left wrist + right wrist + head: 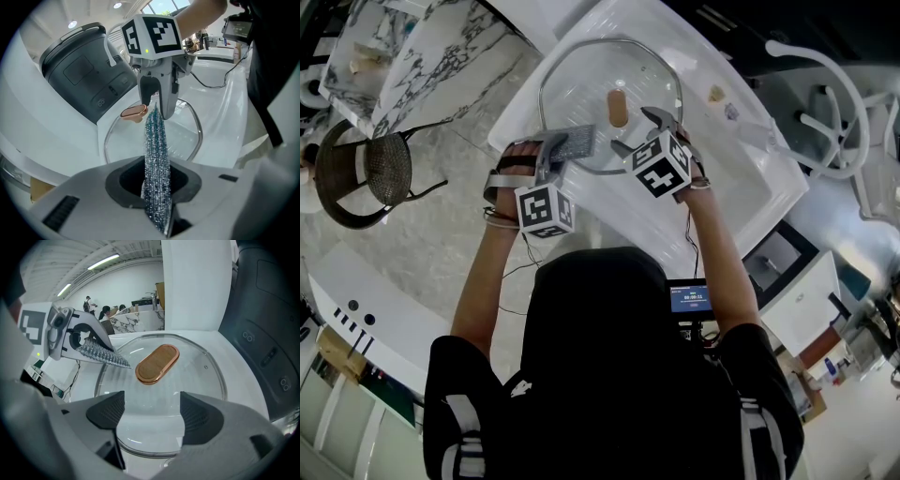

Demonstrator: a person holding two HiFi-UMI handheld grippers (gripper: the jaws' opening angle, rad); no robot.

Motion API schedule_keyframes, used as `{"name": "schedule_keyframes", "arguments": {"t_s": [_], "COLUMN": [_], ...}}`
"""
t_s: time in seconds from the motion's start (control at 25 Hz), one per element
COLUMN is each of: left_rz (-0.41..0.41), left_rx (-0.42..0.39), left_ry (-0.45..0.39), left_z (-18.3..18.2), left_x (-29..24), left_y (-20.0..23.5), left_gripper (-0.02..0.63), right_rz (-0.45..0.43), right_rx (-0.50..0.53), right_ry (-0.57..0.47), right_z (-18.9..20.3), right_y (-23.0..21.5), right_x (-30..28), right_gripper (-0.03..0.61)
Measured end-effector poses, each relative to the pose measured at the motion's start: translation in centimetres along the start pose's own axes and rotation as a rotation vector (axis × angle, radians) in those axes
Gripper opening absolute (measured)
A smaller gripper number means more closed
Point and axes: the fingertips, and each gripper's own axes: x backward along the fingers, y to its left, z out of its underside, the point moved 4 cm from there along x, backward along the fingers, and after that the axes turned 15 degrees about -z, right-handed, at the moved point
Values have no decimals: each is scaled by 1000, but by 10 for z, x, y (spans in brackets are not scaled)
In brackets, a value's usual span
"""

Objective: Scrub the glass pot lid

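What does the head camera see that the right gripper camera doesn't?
Only the head view shows the round chair on the floor, the person's arms, and the right gripper from outside. Only the right gripper view shows people far off in the room, and that gripper's own jaws up close, standing apart over the lid's near edge. Both show the glass lid, its brown handle, and the left gripper shut on the sparkly scrubber.
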Motion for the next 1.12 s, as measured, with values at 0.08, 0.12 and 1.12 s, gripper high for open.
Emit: {"name": "schedule_keyframes", "arguments": {"t_s": [0.08,0.12,1.12], "left_rz": [-5,-7,-56], "left_rx": [3,1,25], "left_ry": [4,6,3], "left_z": [0,0,-6], "left_x": [0,0,-24], "left_y": [0,0,28], "left_gripper": [71,71,71], "right_rz": [0,0,-4], "right_rx": [2,2,4], "right_ry": [-2,-2,2], "right_z": [-1,-1,0], "right_y": [0,0,-1], "right_x": [0,0,0], "right_gripper": [347,347,347]}}
